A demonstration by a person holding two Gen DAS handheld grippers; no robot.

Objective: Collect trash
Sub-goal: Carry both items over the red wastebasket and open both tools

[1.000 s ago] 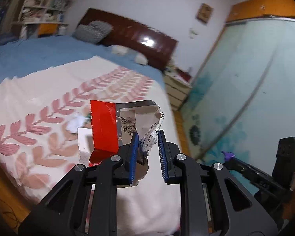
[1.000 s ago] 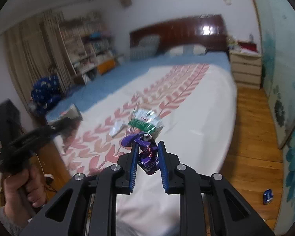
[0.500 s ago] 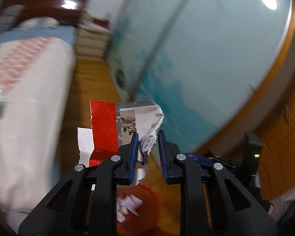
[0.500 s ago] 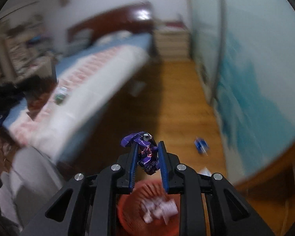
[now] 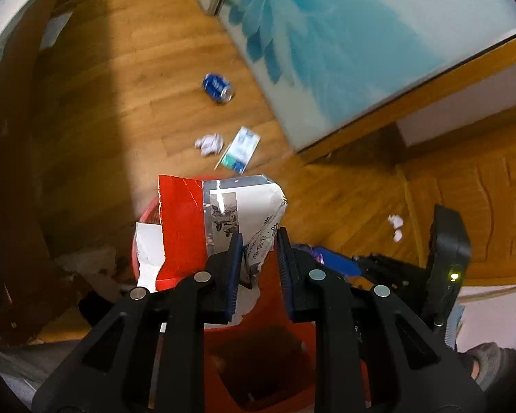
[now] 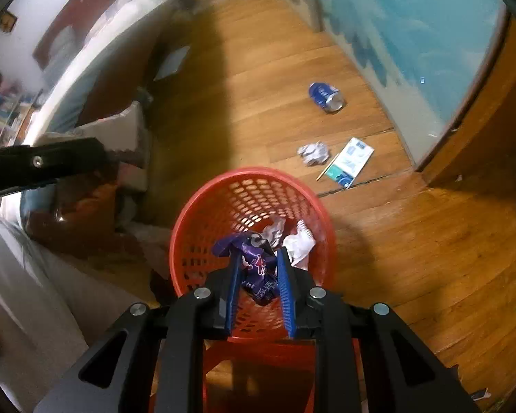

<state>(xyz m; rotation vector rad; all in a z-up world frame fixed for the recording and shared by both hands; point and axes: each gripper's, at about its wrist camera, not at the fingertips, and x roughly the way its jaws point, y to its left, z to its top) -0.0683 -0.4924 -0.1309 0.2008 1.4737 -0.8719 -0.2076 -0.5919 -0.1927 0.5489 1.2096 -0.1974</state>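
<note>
- A bedroom's wooden floor (image 5: pixel 127 79) runs beside a sliding wardrobe door (image 5: pixel 344 34) printed with blue flowers; litter dots the boards.
- Left wrist view: the left gripper (image 5: pixel 258 258), pointing steeply down, pinches a torn red-and-white paper package (image 5: pixel 203 227) between its blue pads, the crumpled printed corner caught in the jaws.
- The package hangs over a red mesh wastebasket (image 5: pixel 144 216), most of which is hidden behind the paper and the tool.
- On the floor beyond lie a crushed blue can (image 5: pixel 218 88), a ball of white paper (image 5: pixel 208 144) and, just beside it, a flat white-and-teal carton (image 5: pixel 240 151). Small white scraps (image 5: pixel 395 227) sit further right.
- The right gripper (image 5: pixel 330 263) shows at the right edge, something purple at its tip.
- Right wrist view: the right gripper (image 6: pixel 257 268) clamps a crumpled purple wrapper (image 6: pixel 254 265) between its blue pads, directly above the open mouth of the wastebasket (image 6: pixel 196 213).
- Crumpled white paper (image 6: pixel 292 237) already lies inside the basket.
- The can (image 6: pixel 326 97), the paper ball (image 6: pixel 313 153) and the carton (image 6: pixel 351 161) lie on the boards past the basket, near the wardrobe door (image 6: pixel 412 27).
- The left gripper's black finger (image 6: pixel 51 161) reaches in from the left edge; a bed (image 6: pixel 86 65) stands behind it, blurred.
</note>
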